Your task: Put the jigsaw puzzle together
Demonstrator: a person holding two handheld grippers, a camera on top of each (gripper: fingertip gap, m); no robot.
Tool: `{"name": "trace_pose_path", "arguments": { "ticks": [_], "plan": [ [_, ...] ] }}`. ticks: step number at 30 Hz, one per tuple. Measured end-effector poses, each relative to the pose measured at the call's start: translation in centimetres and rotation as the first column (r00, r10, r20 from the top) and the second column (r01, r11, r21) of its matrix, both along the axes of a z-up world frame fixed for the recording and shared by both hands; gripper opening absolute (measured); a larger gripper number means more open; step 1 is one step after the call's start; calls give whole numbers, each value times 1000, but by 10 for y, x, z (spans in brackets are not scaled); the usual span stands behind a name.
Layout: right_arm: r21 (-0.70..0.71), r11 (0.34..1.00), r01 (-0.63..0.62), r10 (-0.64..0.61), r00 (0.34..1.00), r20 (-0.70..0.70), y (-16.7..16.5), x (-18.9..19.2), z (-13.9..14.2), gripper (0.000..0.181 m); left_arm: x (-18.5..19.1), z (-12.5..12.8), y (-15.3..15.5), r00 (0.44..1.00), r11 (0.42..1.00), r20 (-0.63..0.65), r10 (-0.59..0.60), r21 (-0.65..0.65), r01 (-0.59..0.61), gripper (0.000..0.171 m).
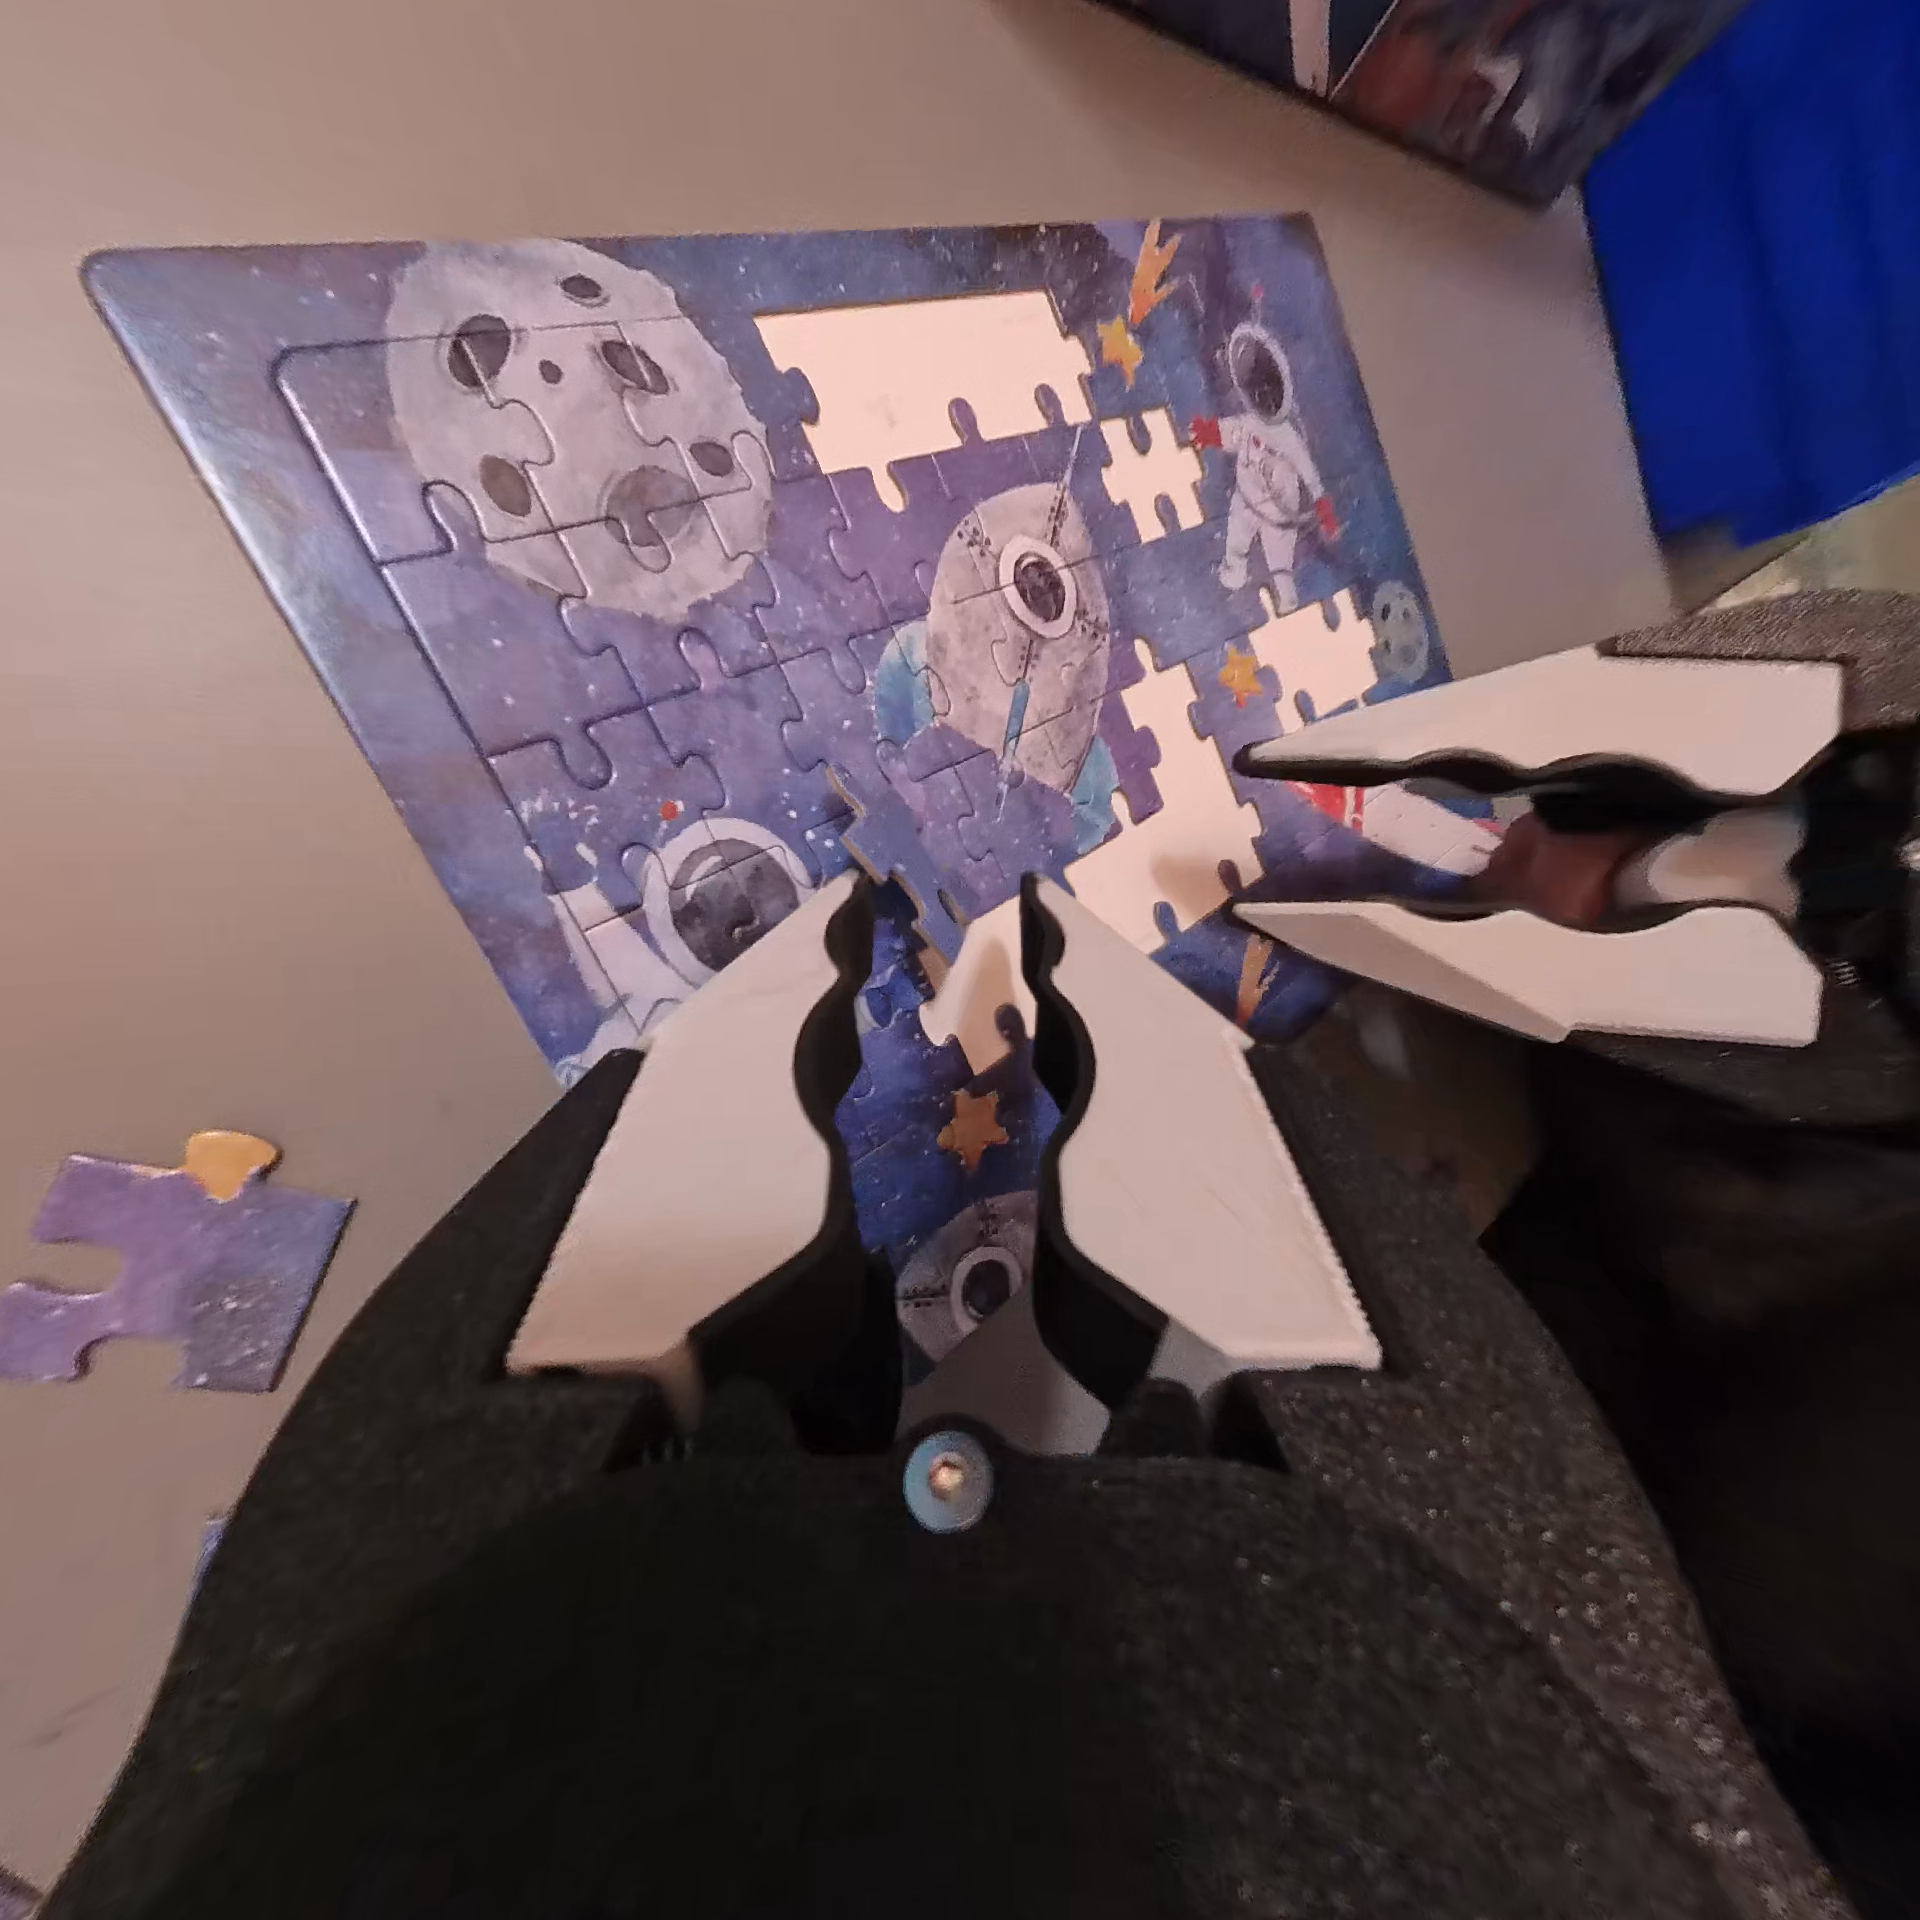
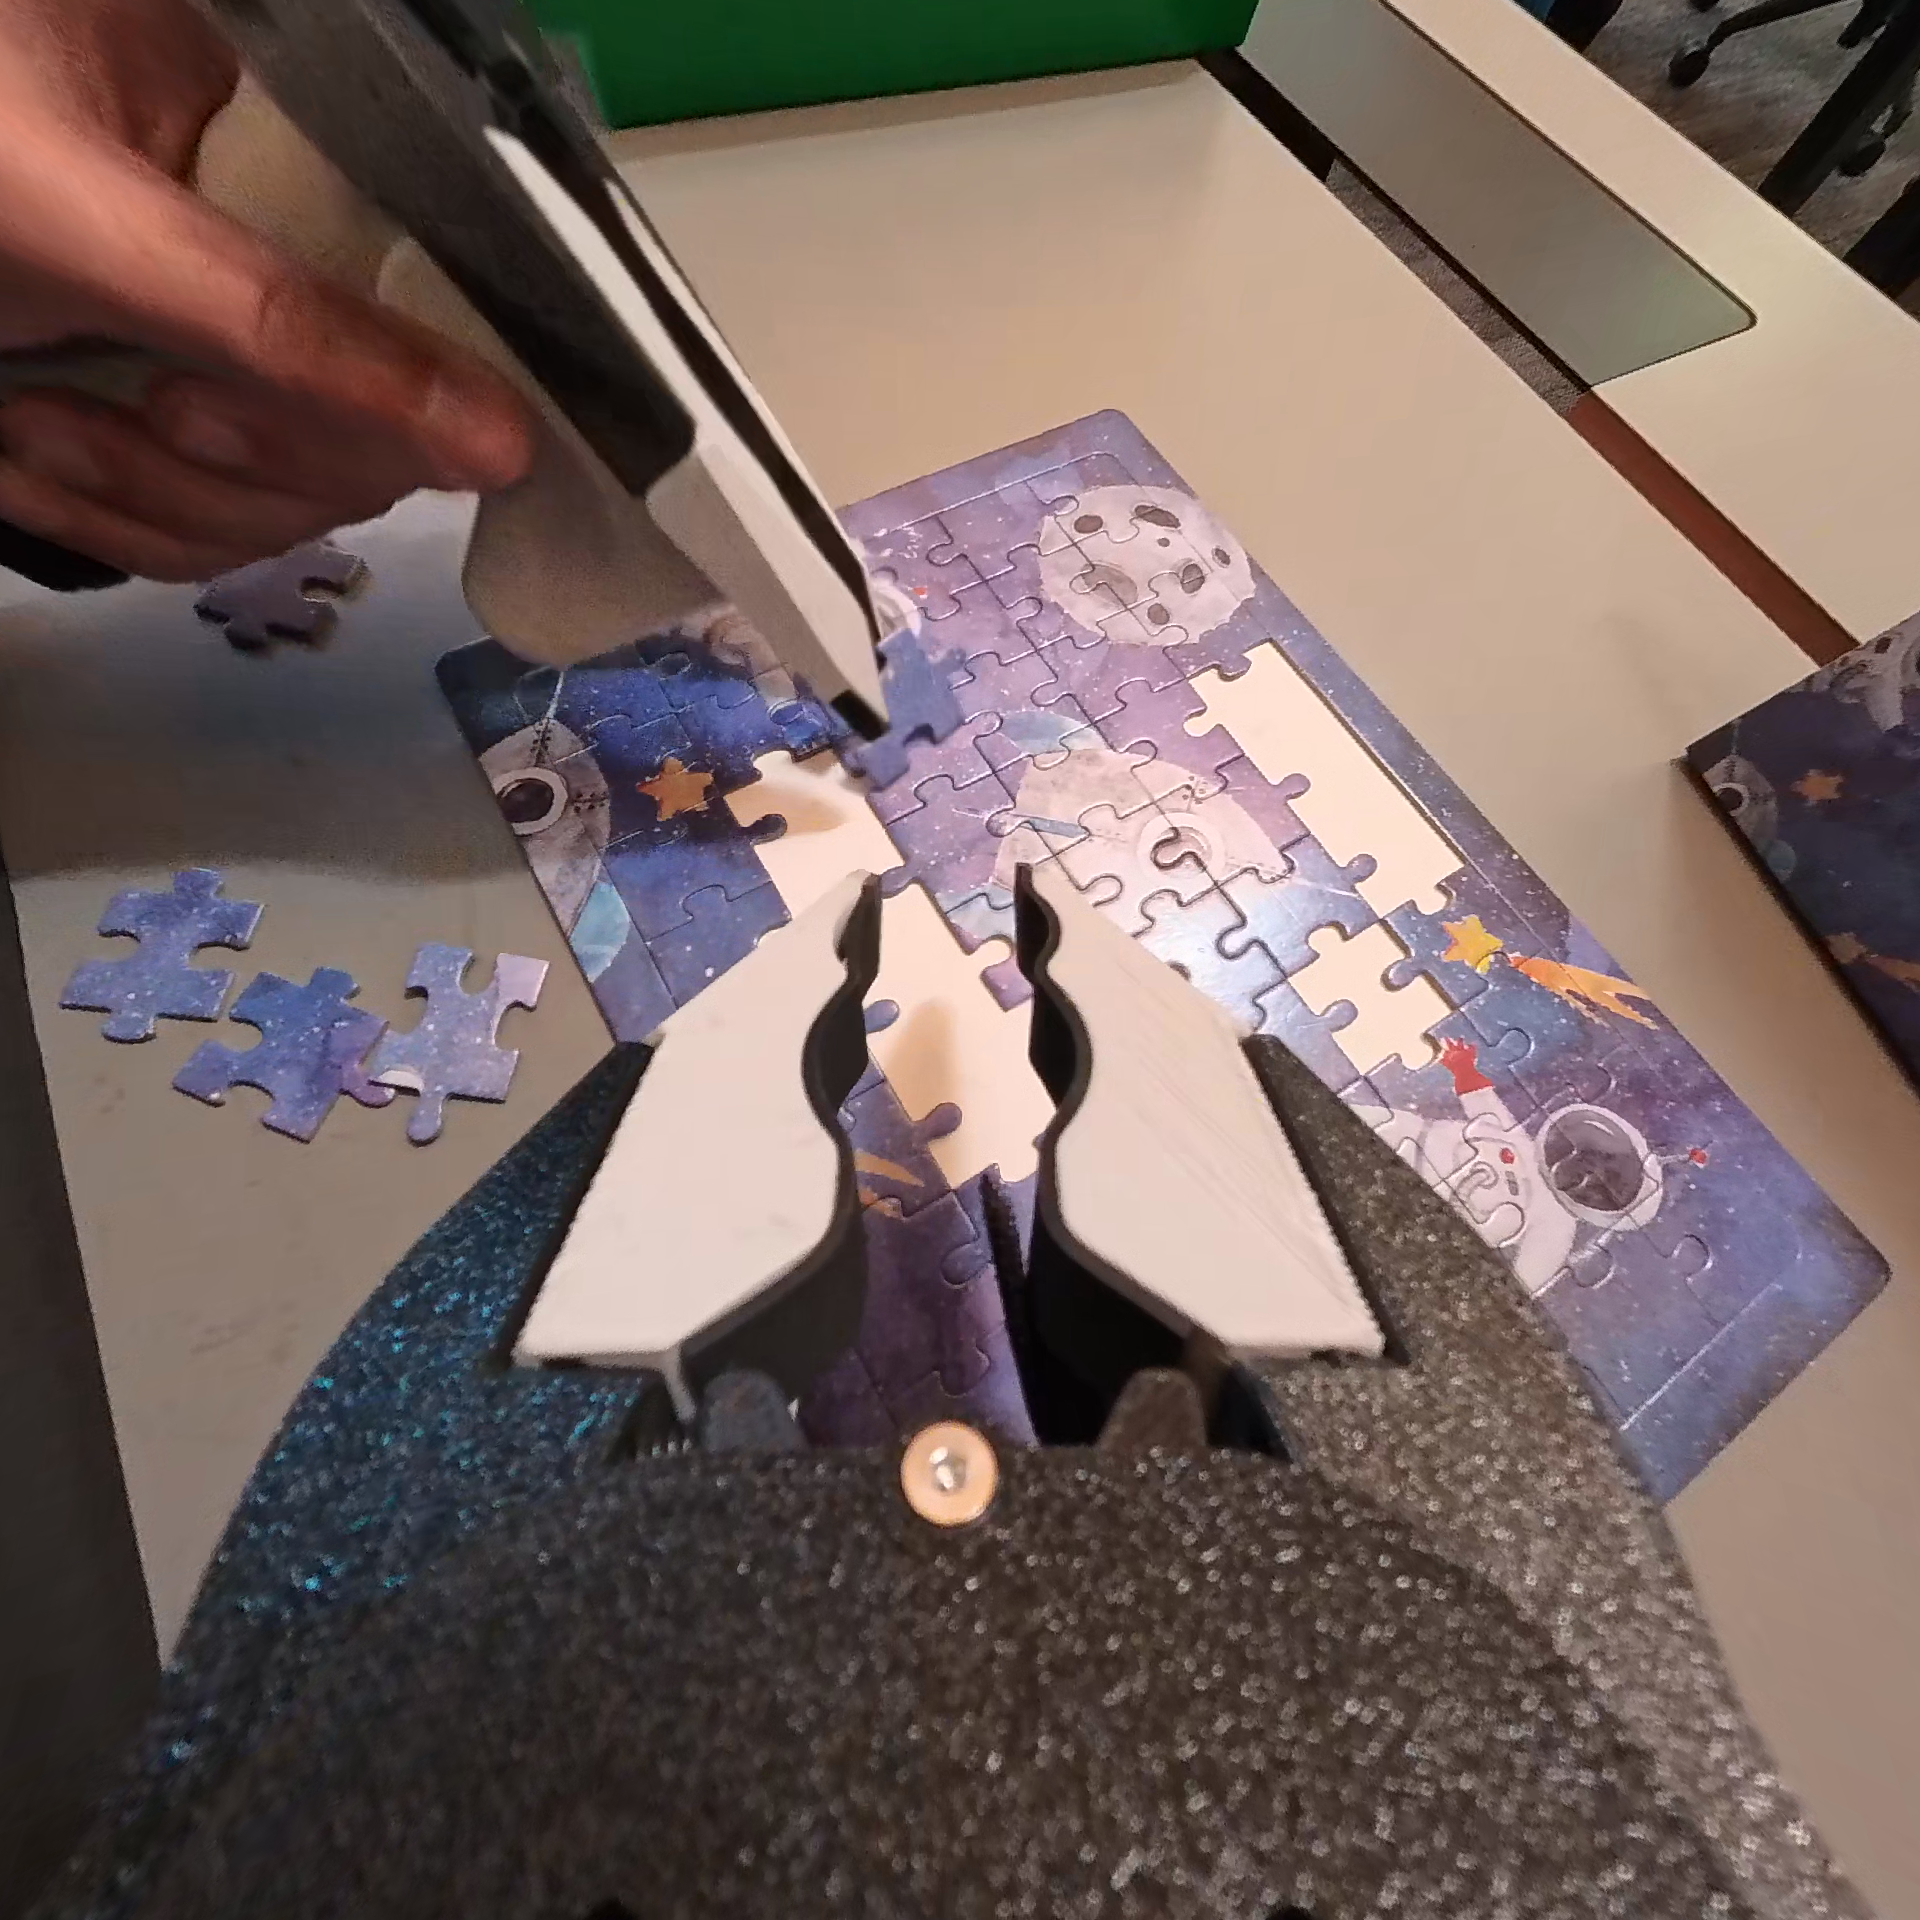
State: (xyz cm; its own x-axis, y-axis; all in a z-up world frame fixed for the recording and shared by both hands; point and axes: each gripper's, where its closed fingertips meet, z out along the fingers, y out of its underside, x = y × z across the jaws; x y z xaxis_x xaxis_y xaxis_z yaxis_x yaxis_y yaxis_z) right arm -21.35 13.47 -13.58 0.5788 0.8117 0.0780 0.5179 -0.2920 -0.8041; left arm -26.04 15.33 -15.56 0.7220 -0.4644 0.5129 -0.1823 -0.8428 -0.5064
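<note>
the puzzle (image 2: 1091,790) is mostly filled; several white gaps remain. ahead of the half-open, empty right tool (image 2: 945,883), the left tool (image 1: 940,894) grips a tilted piece (image 2: 914,696); spare pieces (image 2: 301,1018) wait left on the tabletop (image 2: 1039,260).

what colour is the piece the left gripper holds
Dark blue with white star specks; clearest in the right wrist view.

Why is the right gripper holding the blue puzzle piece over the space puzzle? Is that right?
Not quite: the left gripper holds the blue puzzle piece over the space puzzle. The right gripper is open and empty. The right wrist view shows it.
</note>
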Motion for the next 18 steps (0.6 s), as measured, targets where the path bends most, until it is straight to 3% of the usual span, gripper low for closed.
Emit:
{"name": "trace_pose_path", "arguments": {
  "ticks": [4,13,18],
  "plan": [
    [2,1000,-3,3,1000,6,-1,-1,-1,25,4,-4,-1,999,1000,-30,-23,18,24,28],
    [1,1000,-1,1,1000,7,0,0,-1,25,-6,-6,3,936,952,-326,-129,223,209,34],
    [0,1000,0,0,1000,11,0,1,-2,25,0,-12,4,930,940,-334,-155,240,243,32]
  ]
}}
